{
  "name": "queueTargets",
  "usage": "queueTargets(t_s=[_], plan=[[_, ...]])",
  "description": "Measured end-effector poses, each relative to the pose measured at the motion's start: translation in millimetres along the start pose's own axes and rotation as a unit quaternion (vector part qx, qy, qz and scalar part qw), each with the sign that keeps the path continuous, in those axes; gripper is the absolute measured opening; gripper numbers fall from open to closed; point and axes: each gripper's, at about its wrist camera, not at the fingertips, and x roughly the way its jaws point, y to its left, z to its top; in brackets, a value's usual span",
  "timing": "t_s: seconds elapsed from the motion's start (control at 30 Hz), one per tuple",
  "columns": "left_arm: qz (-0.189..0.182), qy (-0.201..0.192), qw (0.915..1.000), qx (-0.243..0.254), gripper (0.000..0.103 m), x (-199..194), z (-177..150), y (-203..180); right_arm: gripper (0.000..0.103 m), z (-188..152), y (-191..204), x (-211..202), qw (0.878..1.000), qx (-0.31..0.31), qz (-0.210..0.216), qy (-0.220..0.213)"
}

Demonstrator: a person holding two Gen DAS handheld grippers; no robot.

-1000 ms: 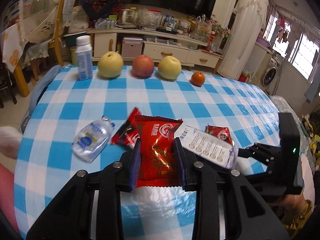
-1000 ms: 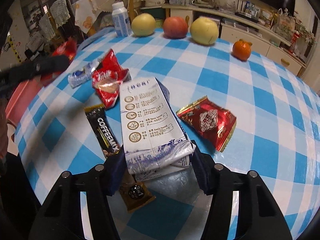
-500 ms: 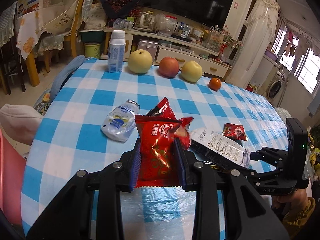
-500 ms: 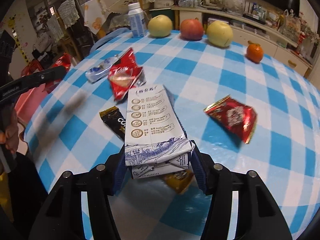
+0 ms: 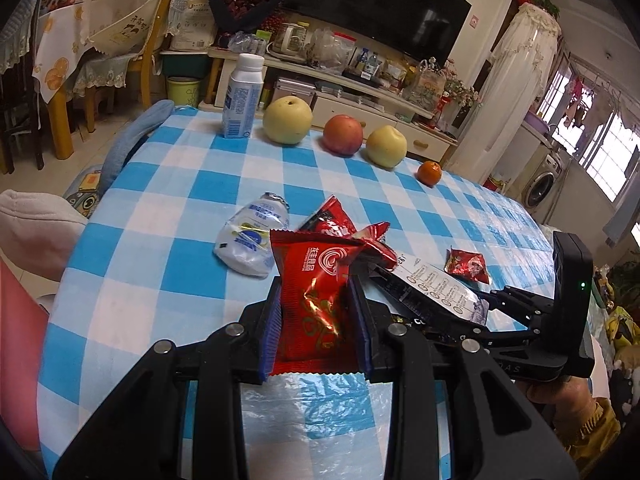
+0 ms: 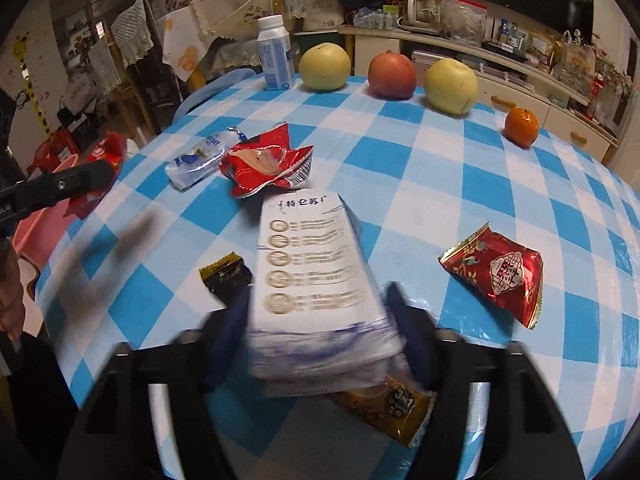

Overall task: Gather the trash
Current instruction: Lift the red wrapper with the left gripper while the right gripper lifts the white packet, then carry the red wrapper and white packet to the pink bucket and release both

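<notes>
My left gripper (image 5: 316,320) is shut on a red snack wrapper (image 5: 316,280) and holds it above the near left part of the blue checked table (image 5: 168,208). My right gripper (image 6: 316,332) is shut on a flattened white milk carton (image 6: 312,264), lifted above the table; it also shows in the left wrist view (image 5: 436,288). On the table lie a crushed white bottle (image 5: 252,240), a crumpled red chip bag (image 6: 268,160), a small red packet (image 6: 500,272) and a dark coffee sachet (image 6: 228,280) partly under the carton.
At the far edge stand a white milk bottle (image 5: 242,100), two yellow pears (image 5: 288,120), a red apple (image 5: 343,135) and a small orange (image 5: 430,172). A pink bin (image 6: 44,224) sits off the table's left edge. Chairs and a TV cabinet stand beyond.
Both grippers have lifted and drawn back toward the near left with their loads. The wrapper and the carton have come off the table. The coffee sachet stays under the carton.
</notes>
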Motion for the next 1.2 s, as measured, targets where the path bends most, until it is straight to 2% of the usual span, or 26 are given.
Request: queueTargets(t_s=[0.27,0.47,0.6,0.73,0.9,1.07,1.2], plan=[[0.005,-0.014,0.9999,-0.007,0.033,-13.8,3.2,11.0,0.060,-2.9,3.8,-15.9,0.998,0.017,-0.051,-0.009],[0.003,-0.029,0.9994,-0.017,0.033,-27.7,6.9,20.2,0.060,-0.5,1.6,-54.1,0.996,0.045,-0.058,-0.047],[0.009,-0.039,0.9989,-0.024,0.033,-37.2,9.2,28.3,0.060,10.2,19.3,-80.5,0.995,0.040,-0.048,-0.077],[0.021,-0.059,0.9975,-0.035,0.033,-55.3,13.6,40.8,0.060,27.4,55.1,-101.0,0.994,0.020,-0.014,-0.106],[0.060,-0.097,0.9914,-0.065,0.033,-90.5,20.2,75.5,0.060,57.6,117.3,-116.2,0.990,-0.025,0.050,-0.133],[0.124,-0.129,0.9768,-0.117,0.033,-128.5,18.0,127.0,0.060,87.4,187.7,-110.9,0.981,-0.071,0.117,-0.136],[0.170,-0.149,0.9589,-0.171,0.033,-154.6,11.2,169.0,0.060,105.1,254.2,-89.8,0.973,-0.111,0.166,-0.117]])
